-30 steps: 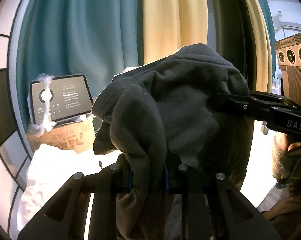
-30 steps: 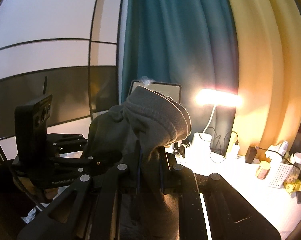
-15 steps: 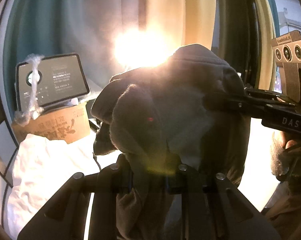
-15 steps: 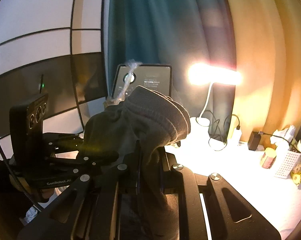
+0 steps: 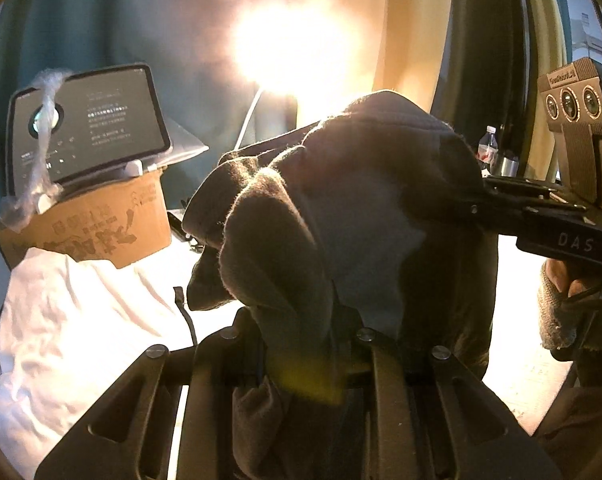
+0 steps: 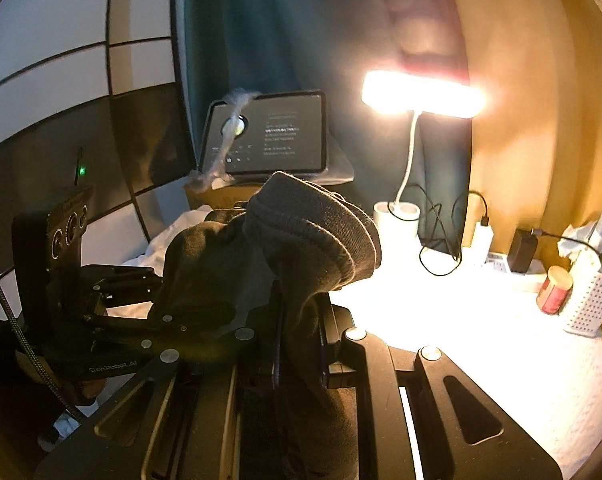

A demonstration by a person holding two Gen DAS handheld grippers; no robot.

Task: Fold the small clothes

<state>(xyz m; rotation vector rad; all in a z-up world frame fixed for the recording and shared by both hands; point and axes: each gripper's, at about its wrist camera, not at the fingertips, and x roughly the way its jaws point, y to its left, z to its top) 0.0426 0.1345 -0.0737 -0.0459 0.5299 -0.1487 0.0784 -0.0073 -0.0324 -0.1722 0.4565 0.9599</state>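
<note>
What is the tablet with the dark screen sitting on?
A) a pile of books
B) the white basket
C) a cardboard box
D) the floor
C: the tablet leans on its stand atop the brown printed cardboard box, beside the white cloth.

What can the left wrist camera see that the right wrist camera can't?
Only the left wrist view shows a water bottle at the back right, the print on the cardboard box, and the right gripper coming in from the side.

Only the right wrist view shows a white basket, a red can, chargers and cables by the lamp's base, and the left gripper.

Both show the dark grey garment pinched in each gripper, the tablet, the glowing lamp and the white cloth covering the table.
</note>
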